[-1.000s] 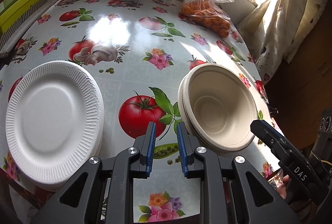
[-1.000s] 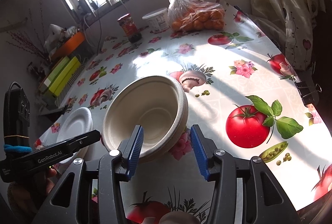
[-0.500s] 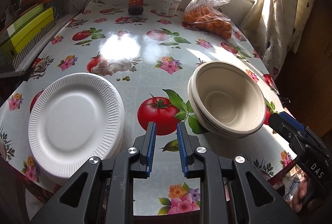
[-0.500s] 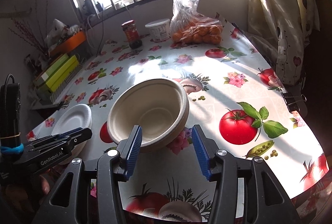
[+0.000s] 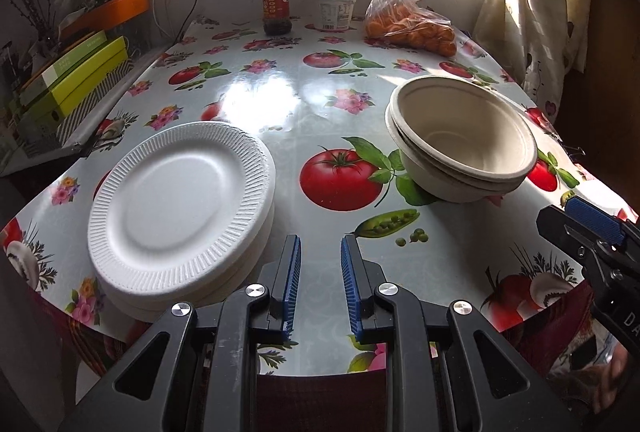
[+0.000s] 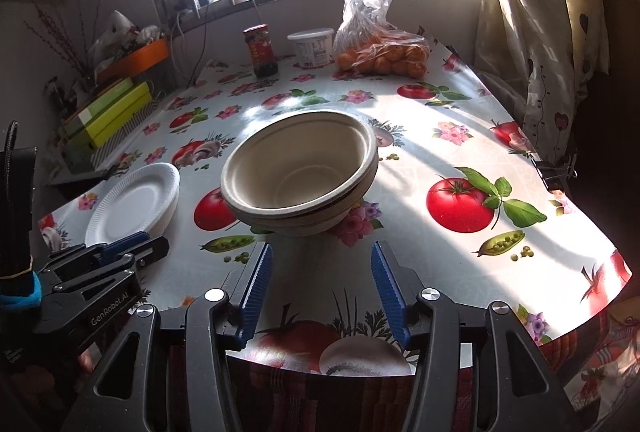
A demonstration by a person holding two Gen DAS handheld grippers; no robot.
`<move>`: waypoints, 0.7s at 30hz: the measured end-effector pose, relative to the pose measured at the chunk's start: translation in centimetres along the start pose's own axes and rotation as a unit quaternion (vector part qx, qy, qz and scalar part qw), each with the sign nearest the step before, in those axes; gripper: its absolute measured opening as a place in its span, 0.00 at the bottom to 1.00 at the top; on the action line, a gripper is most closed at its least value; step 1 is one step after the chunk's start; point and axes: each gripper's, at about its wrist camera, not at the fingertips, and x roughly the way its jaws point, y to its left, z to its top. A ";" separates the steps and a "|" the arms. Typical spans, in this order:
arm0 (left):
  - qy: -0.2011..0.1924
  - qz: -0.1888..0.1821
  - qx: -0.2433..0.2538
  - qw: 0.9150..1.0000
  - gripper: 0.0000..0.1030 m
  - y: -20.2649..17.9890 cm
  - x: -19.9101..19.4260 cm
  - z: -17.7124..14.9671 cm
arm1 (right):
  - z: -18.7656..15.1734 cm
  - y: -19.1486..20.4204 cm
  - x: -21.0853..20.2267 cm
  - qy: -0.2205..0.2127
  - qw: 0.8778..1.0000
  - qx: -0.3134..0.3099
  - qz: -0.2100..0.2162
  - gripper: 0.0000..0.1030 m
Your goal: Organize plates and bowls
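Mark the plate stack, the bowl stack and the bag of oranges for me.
plate stack (image 5: pixel 180 199), left wrist view, flat centre of the top plate.
bowl stack (image 6: pixel 296 171), right wrist view, inner wall of the top bowl.
bag of oranges (image 6: pixel 380 59), right wrist view, fruit-filled lower part of the bag.

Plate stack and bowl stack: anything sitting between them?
No objects. In the left wrist view, only bare tablecloth with a printed tomato lies between the plate stack and bowl stack.

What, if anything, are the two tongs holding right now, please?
Nothing: the left tongs and right tongs are both open and empty, short of the plates and bowls.
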 end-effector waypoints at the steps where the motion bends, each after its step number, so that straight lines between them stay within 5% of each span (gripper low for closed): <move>1: 0.001 0.003 0.002 1.000 0.21 0.0 0.0 -0.3 | -0.2 0.1 0.0 0.001 1.000 -0.001 -0.001 0.50; 11: 0.021 0.009 -0.004 1.000 0.21 0.7 1.1 -2.7 | -2.2 1.8 1.3 0.020 1.000 -0.022 -0.011 0.52; 21: -0.014 0.006 0.015 1.000 0.21 -0.4 -0.2 -3.8 | -4.0 2.2 1.6 0.019 0.999 -0.033 -0.034 0.53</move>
